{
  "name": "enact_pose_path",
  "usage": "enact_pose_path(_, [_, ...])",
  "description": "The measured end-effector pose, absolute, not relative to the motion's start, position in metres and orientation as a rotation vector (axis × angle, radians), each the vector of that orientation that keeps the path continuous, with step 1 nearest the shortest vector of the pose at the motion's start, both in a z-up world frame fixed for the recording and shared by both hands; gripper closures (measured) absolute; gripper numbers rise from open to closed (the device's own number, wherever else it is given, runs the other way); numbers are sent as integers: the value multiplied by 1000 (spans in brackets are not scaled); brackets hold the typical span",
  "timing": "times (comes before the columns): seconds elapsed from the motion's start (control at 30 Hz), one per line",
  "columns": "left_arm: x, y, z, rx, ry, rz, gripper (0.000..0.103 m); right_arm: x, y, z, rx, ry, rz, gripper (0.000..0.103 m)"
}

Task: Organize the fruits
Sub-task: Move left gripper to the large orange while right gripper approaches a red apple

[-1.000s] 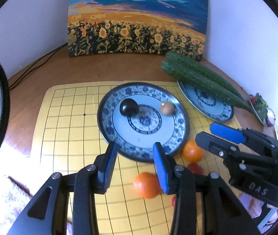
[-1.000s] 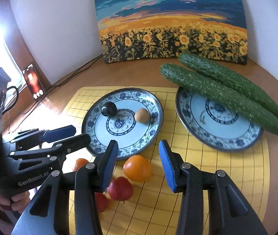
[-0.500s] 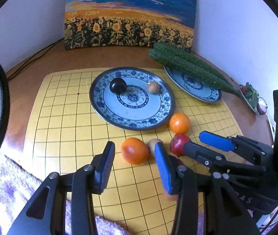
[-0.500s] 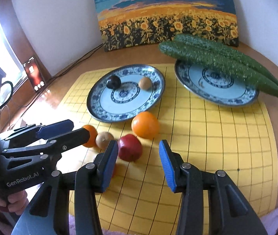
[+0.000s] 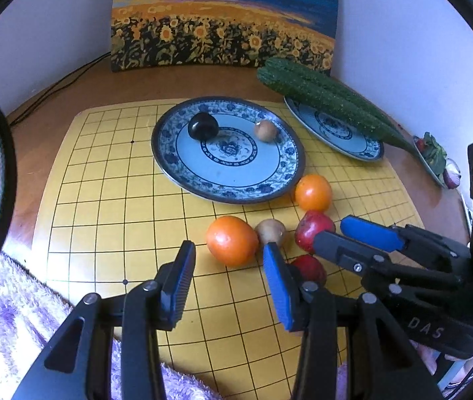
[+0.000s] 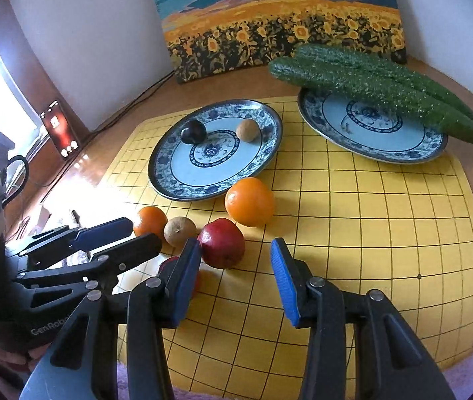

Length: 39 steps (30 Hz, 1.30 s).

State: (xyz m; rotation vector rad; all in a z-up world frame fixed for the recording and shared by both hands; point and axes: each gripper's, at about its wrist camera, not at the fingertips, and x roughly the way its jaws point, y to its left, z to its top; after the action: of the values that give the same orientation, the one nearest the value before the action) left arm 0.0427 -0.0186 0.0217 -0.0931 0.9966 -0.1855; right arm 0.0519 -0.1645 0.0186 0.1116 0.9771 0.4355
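Observation:
A blue-patterned plate (image 5: 183, 166) (image 6: 170, 180) holds a dark plum (image 5: 202, 126) (image 6: 193, 131) and a small brown fruit (image 5: 265, 130) (image 6: 247, 129). In front of it on the yellow grid mat lie two oranges (image 5: 232, 240) (image 5: 313, 192), a brown fruit (image 5: 271, 231) and two red fruits (image 5: 313, 231) (image 5: 309, 268). My left gripper (image 5: 230, 263) is open and empty, just short of the near orange. My right gripper (image 6: 236, 260) is open and empty, just short of a red fruit (image 6: 222, 242), with an orange (image 6: 249, 201) beyond it.
A second plate (image 6: 369, 140) at the back right carries two long green cucumbers (image 6: 369, 80). A sunflower painting (image 5: 223, 23) leans on the back wall. A phone (image 6: 59, 130) stands at the left. A purple towel (image 5: 20, 316) lies at the mat's near edge.
Both grippers have pulled back from the plate toward the near edge of the mat, and the loose fruits now lie in front of the fingers. Both stayed open.

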Motion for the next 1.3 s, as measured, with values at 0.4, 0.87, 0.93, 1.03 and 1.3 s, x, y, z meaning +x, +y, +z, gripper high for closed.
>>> enact_pose_path(0.4, [42, -15, 16, -122, 985, -179, 58, 53, -160, 16, 116, 968, 456, 58])
enact_pose_path(0.87, [44, -16, 14, -138, 973, -209, 68, 55, -163, 15, 155, 970, 477, 60])
enact_pose_path(0.93, [43, -14, 15, -144, 972, -210, 68, 55, -163, 15, 154, 970, 476, 60])
enact_pose_path(1.03, [41, -13, 17, -145, 967, -206, 68, 54, -163, 16, 153, 969, 475, 60])
enact_pose_path(1.3, [37, -7, 22, -156, 955, -180, 68, 53, -161, 16, 153, 964, 477, 60])
